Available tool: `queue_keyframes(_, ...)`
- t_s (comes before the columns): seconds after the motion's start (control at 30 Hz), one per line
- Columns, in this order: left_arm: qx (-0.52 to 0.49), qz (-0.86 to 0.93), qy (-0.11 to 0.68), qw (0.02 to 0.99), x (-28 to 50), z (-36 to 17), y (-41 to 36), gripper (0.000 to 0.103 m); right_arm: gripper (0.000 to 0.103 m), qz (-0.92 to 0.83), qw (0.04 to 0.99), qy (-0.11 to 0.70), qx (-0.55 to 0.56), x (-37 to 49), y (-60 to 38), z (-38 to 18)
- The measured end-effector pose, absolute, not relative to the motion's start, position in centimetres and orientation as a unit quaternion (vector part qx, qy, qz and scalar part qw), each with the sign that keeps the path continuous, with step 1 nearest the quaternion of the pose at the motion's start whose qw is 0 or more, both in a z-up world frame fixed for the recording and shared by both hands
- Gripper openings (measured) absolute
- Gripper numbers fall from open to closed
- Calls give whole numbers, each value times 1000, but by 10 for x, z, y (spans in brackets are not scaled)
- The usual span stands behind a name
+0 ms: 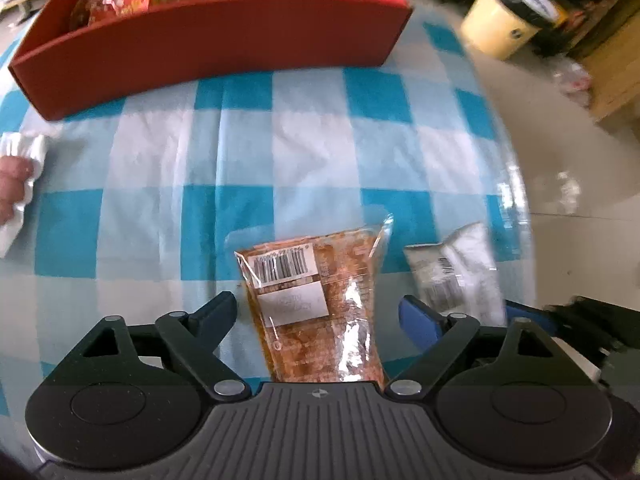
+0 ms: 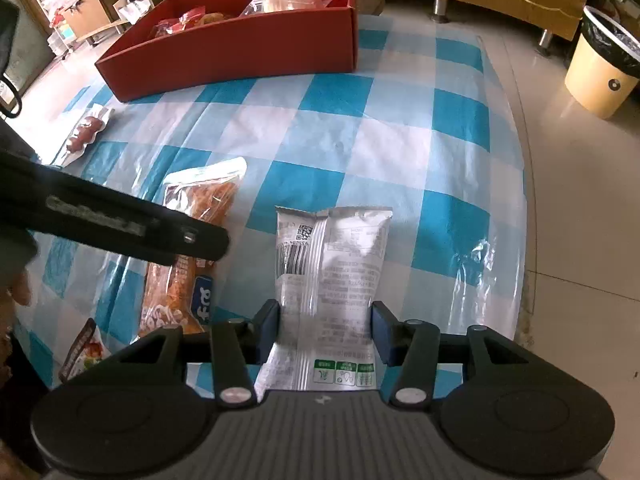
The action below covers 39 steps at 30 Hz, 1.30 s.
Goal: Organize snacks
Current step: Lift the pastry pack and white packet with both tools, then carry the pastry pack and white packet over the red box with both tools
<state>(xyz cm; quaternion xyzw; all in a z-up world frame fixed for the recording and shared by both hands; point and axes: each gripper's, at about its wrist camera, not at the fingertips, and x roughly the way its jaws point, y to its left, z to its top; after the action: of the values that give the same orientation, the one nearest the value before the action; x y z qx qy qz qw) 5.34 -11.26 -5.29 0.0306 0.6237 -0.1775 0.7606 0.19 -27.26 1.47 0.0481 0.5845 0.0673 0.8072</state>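
Note:
An orange snack packet (image 1: 316,300) with a barcode label lies flat on the checked cloth. My left gripper (image 1: 318,314) stands open over it, one finger on each side, with gaps to the packet's edges. A white snack packet (image 2: 332,280) lies to its right, printed back up. My right gripper (image 2: 326,324) is shut on the white packet, its blue pads (image 2: 269,322) pressing both long edges. The red box (image 2: 240,52) at the far side of the table holds several wrapped snacks. The left wrist view also shows the white packet (image 1: 456,268).
A sausage packet (image 2: 86,130) lies near the table's left edge, and another small packet (image 2: 84,354) sits at the near left. A hand (image 1: 12,184) with something white shows at the left. A lined waste bin (image 2: 604,72) stands on the floor to the right.

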Motion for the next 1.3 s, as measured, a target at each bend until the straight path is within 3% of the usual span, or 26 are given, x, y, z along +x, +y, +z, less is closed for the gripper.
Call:
queue_keyframes(0.07, 35, -157, 612, 774, 54, -53, -122, 94, 48, 69, 805, 587, 50, 2, -273, 13)
queue_keyframes(0.2, 66, -156, 588, 791, 50, -49, -129, 68, 48, 70, 804, 587, 56, 1, -275, 13)
queue_keyframes(0.4, 50, -171, 589, 788, 46, -41, -113, 55, 48, 74, 807, 584, 54, 1, -274, 15)
queue_keyframes(0.43, 40, -173, 590, 788, 48, -39, -110, 40, 48, 74, 809, 581, 53, 1, -273, 16)
queue_keyframes(0.53, 15, -184, 586, 789, 52, -27, -102, 34, 46, 76, 816, 570, 59, 2, -274, 22)
queue_keyframes(0.83, 41, -162, 594, 787, 50, -32, -84, 35, 45, 81, 817, 569, 52, 9, -267, 23)
queue_keyframes(1.3, -59, -90, 618, 779, 57, -26, 5, 36, 45, 93, 816, 569, 47, 12, -258, 23)
